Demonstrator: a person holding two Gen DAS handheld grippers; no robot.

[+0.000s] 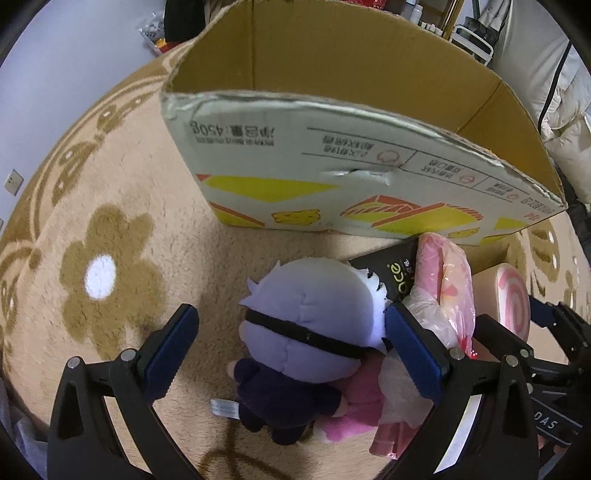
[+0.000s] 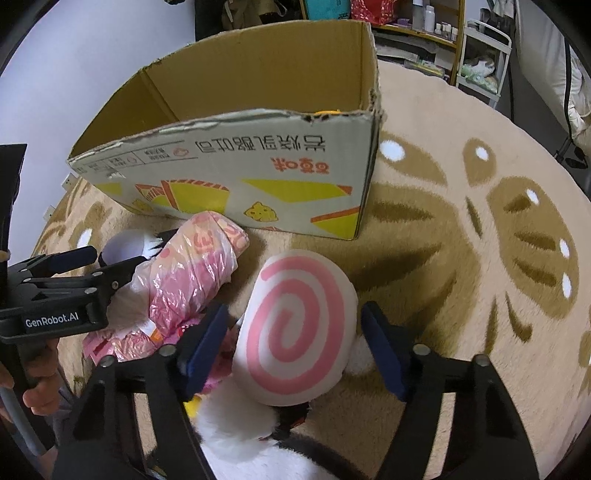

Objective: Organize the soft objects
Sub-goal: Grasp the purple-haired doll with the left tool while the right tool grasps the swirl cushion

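A plush doll [image 1: 306,325] with a pale lilac head, black blindfold and dark body lies on the rug. My left gripper [image 1: 291,332] is open, its fingers on either side of the doll's head. A white cushion with a pink spiral [image 2: 295,332] lies on the rug; it also shows in the left wrist view [image 1: 511,299]. My right gripper [image 2: 295,343] is open with its jaws around the cushion, not pressing it. A pink soft item in a plastic bag [image 2: 195,273] lies between doll and cushion. An open cardboard box [image 1: 332,177] stands behind them.
A black carton [image 1: 388,273] lies against the box by the doll. A pink plush [image 1: 354,406] sits under the doll, and a white furry plush [image 2: 240,424] under the cushion. The beige flower rug [image 1: 103,277] stretches left; shelves [image 2: 436,26] stand far behind.
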